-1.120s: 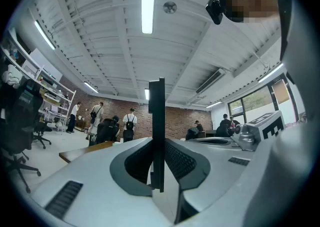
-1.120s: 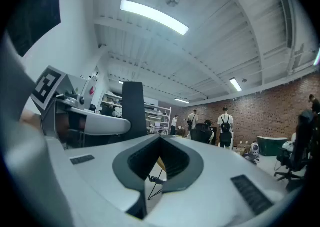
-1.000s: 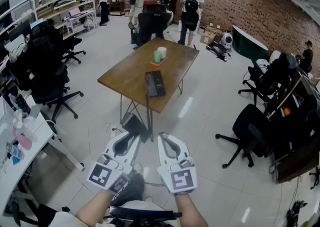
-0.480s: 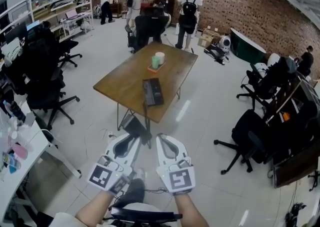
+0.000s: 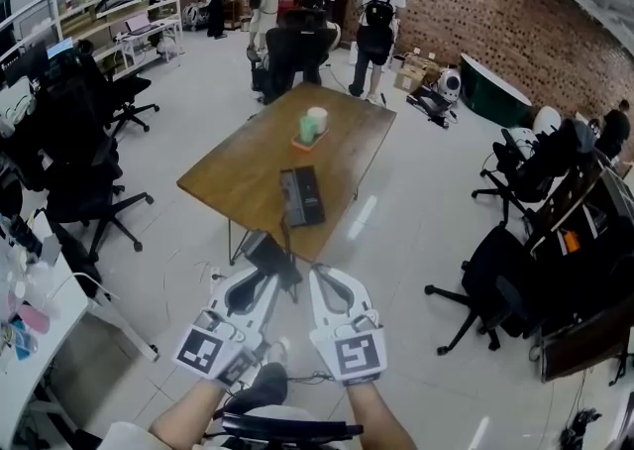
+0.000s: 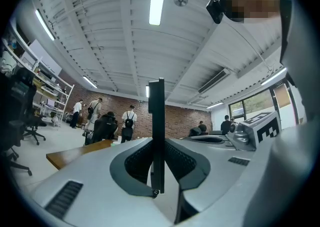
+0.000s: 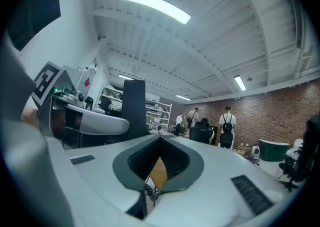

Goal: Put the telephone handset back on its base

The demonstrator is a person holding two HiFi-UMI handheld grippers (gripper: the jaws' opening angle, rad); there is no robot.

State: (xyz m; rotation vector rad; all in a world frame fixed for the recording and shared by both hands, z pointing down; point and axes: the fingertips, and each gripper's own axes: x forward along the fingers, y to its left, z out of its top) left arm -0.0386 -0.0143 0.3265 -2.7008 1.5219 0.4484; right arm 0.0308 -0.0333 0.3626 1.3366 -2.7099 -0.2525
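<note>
Down at the left, the left claw [image 5: 265, 278] pinches a flat black piece [image 5: 267, 252] edge-on between its jaws. Farther ahead, the black telephone [image 5: 301, 196] lies near the front edge of the wooden table [image 5: 233, 166], well apart from both claws. Rightmost, the right claw [image 5: 319, 278] is pressed together, holding nothing.

Black telephone [image 5: 301, 196] flat on wooden table [image 5: 238, 156]
</note>
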